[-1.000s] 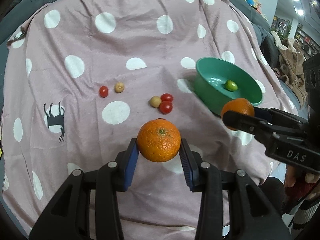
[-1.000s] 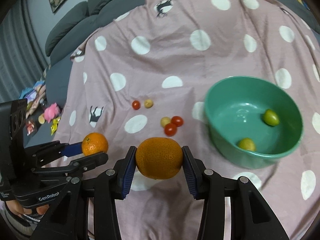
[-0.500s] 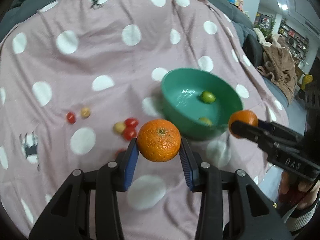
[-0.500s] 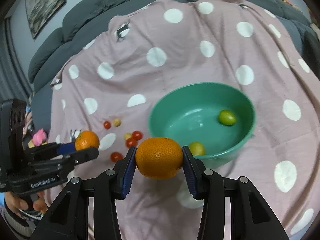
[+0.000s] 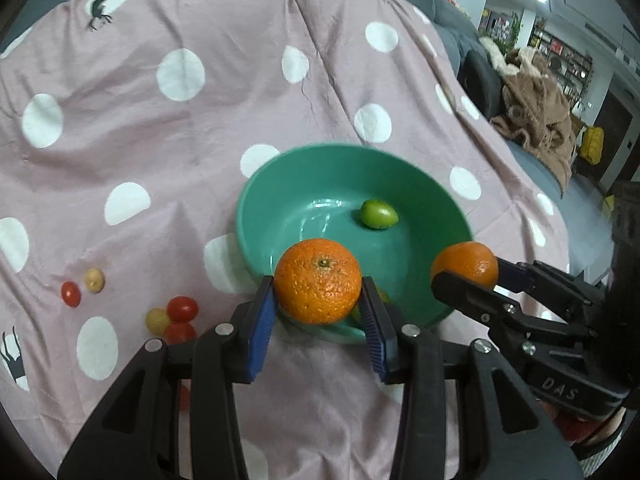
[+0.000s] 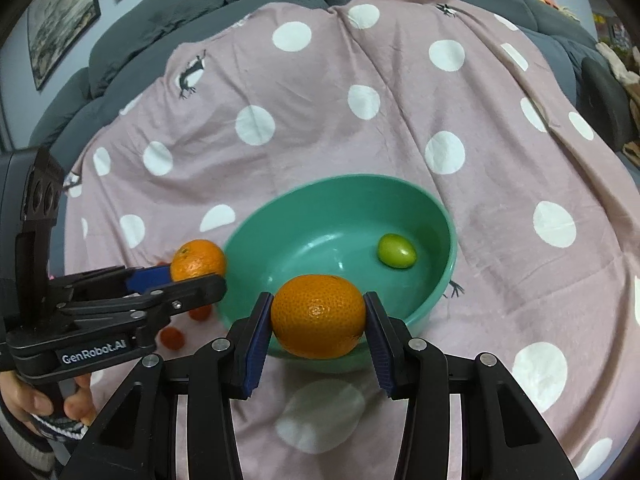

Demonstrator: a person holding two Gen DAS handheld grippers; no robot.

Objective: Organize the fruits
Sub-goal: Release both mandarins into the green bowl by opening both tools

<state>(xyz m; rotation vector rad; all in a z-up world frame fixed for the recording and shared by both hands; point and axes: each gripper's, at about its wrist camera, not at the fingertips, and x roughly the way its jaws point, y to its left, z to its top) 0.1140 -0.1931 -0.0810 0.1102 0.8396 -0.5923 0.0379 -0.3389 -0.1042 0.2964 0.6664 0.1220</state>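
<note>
My left gripper [image 5: 319,312] pinches an orange [image 5: 318,280] between its blue pads at the lower centre of the left view, the fruit's stem end facing up. In the right view, my right gripper [image 6: 318,322] clamps a second orange [image 6: 319,316] the same way at lower centre.

Just behind both oranges sits the green bowl [image 5: 256,216], near the middle of each frame; each orange hangs over its near rim. Inside it a green fruit [image 5: 378,214] lies toward the far right side, and a yellowish one peeks out behind my left gripper's right pad.

At the lower left of the left view, loose on the cloth [image 5: 200,120], two red tomatoes [image 5: 182,308] touch a yellow one [image 5: 157,319]; further left a red tomato [image 5: 71,294] lies just beside another yellow one [image 5: 94,280].

The pink, white-dotted cloth runs up to the top of both frames, over a grey sofa [image 6: 160,12] at the upper edge of the right view.
</note>
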